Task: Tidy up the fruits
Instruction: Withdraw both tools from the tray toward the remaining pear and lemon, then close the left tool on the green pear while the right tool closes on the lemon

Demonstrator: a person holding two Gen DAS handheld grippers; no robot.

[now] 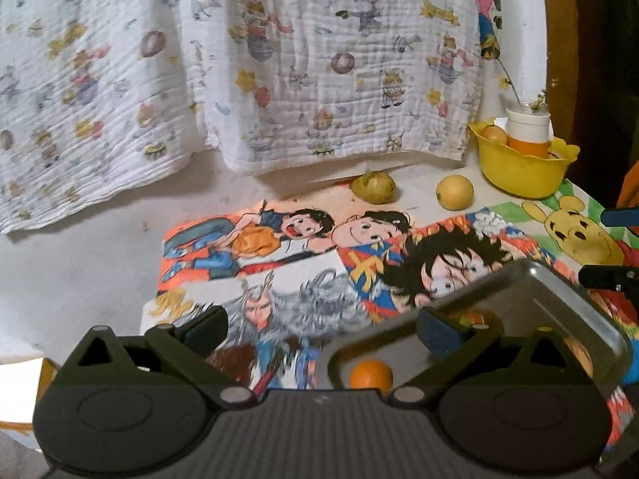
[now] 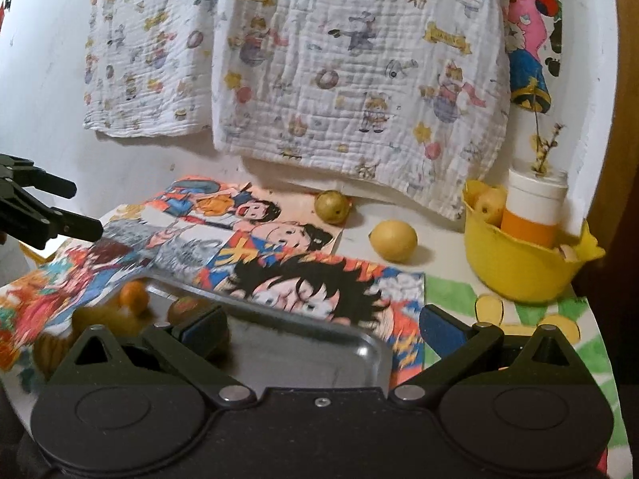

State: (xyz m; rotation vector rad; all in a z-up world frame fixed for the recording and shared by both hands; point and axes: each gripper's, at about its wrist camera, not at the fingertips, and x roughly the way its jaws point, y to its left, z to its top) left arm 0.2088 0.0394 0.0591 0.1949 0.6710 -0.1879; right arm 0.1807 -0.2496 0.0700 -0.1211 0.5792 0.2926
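Two fruits lie loose on the tabletop (image 2: 439, 247) by the hanging cloth (image 2: 359, 80): a greenish pear (image 2: 332, 206) and a lemon (image 2: 393, 239), well apart from the tray (image 2: 319, 335) and near the yellow bowl (image 2: 519, 267). They look like the ones not yet sorted. The tray sits nearest the cameras, probably as the collecting place, and holds at least three fruits at its left end: an orange (image 2: 133, 297), a reddish one (image 2: 185, 307) and some blurred yellowish ones I cannot count. The bowl holds one apple-like fruit (image 2: 489, 203) and one white-and-orange jar (image 2: 533, 209) with a dried twig, so it seems more decoration than store.

Both tools hover over the tray with nothing between the fingers. The left hand-held gripper (image 1: 321, 325) has its jaws spread wide; the right hand-held gripper (image 2: 323, 325) is likewise spread and empty, facing the lemon, probably the next pick.
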